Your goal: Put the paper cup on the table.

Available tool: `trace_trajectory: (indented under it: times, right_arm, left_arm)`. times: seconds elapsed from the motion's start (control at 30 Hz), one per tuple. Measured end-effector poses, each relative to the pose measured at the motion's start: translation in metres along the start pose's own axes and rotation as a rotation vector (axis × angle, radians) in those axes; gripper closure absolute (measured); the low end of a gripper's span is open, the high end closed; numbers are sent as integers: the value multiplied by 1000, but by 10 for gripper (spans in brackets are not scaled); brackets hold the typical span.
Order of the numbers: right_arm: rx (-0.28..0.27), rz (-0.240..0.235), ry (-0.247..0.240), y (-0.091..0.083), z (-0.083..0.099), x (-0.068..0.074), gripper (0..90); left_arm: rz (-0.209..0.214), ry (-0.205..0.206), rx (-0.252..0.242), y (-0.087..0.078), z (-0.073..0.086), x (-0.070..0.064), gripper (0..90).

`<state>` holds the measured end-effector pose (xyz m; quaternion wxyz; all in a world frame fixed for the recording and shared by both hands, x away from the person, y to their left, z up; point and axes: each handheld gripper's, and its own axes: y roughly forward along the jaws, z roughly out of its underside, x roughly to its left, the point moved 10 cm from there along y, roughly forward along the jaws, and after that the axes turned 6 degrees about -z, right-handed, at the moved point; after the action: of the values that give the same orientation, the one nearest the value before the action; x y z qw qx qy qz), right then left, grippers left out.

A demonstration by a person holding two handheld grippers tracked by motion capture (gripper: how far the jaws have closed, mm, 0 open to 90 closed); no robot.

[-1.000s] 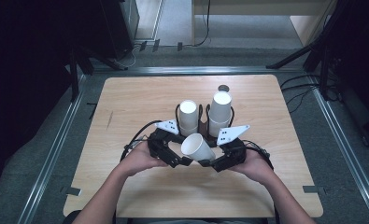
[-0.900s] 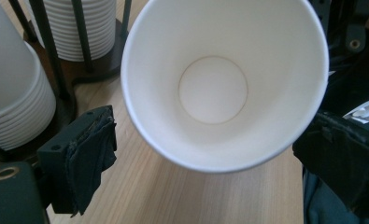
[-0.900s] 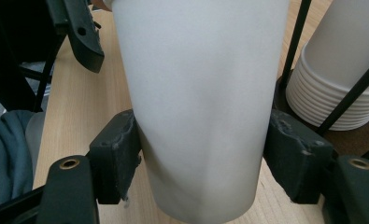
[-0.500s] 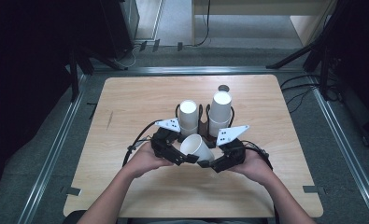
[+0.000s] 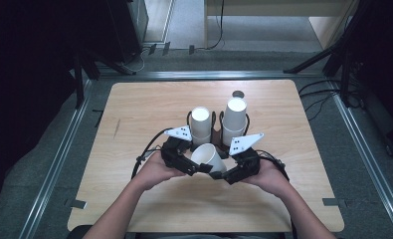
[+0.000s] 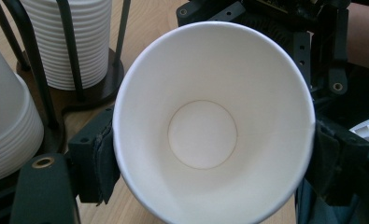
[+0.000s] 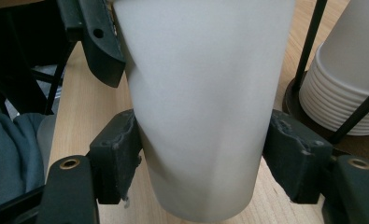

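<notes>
Wooden table (image 5: 134,114), pale and rectangular, standing on a grey floor with metal rails along both sides and dark equipment stands behind. Near the table's middle, a dark wire cup holder (image 5: 216,130) carries two stacks of white paper cups: the left stack (image 5: 200,124) is shorter, the right stack (image 5: 234,119) taller. A small round grey disc (image 5: 238,93) lies on the table just behind the right stack.

Single paper cup (image 5: 208,156), white, held above the table just in front of the holder, between the person's two hands. It is tilted on its side with the open mouth facing the left gripper (image 5: 193,167), whose view looks straight into the cup (image 6: 210,126) down to its round bottom. The jaws of this gripper press the cup's rim from both sides. The right gripper (image 5: 221,175) holds the same cup (image 7: 203,107) lower on its body, near the base; its padded fingers (image 7: 114,158) press against the wall on either side. Both grippers thus grip one cup, jaws set at about the cup's width. Each gripper bears a grey three-cornered plate on top, and cables trail back toward the person's forearms.
</notes>
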<state>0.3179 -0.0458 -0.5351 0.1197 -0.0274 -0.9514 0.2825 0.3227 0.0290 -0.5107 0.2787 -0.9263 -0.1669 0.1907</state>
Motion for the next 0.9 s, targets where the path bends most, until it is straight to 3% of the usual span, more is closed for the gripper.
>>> trace_trajectory:
  times: [0.47,0.57,0.9]
  right_arm:
    - [6,-1,11,0,1,-1,305]
    - [10,6,14,1,1,-1,262]
    - [17,16,18,1,3,-2,235]
  left_arm:
    - [2,-19,0,0,-1,0,209]
    - [-1,-26,-11,-3,-3,3,210]
    - [-13,-15,-16,-11,-4,5,210]
